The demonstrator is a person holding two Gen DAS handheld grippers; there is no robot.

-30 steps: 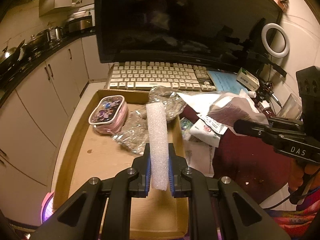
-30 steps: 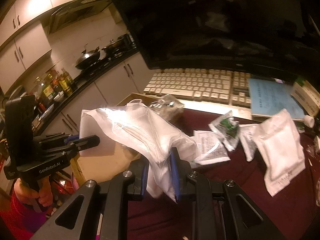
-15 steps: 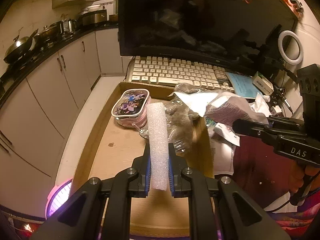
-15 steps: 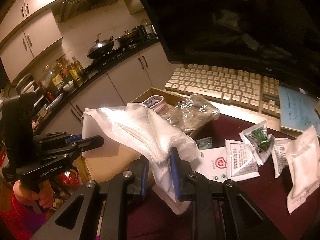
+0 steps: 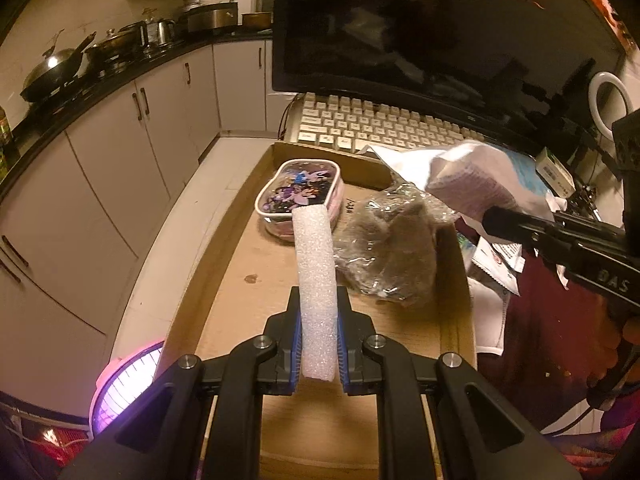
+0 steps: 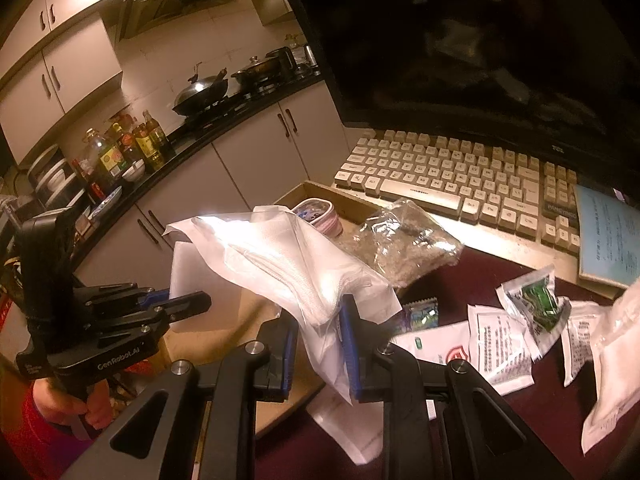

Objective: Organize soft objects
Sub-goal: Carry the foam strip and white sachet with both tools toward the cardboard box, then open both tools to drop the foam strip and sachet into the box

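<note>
My left gripper [image 5: 319,344] is shut on a white foam sheet [image 5: 315,284], seen edge-on, held above the cardboard box [image 5: 224,280]. In the box lie a pink cartoon pouch [image 5: 300,196] and a clear bag of grey stuff [image 5: 394,248]. My right gripper [image 6: 318,344] is shut on a white plastic bag with folded cloth [image 6: 288,264], held over the box's right edge. The right gripper also shows in the left wrist view [image 5: 496,220], and the left gripper in the right wrist view [image 6: 176,304].
A beige keyboard [image 6: 460,176] and dark monitor [image 5: 420,28] stand behind the box. Several small packets [image 6: 500,340] and a white pouch [image 6: 612,364] lie on the maroon cloth [image 6: 472,284] at right. Kitchen cabinets [image 5: 100,168] are to the left.
Both grippers have moved left, toward the box, with their loads. The bag in the right gripper now hangs over the box's right edge.
</note>
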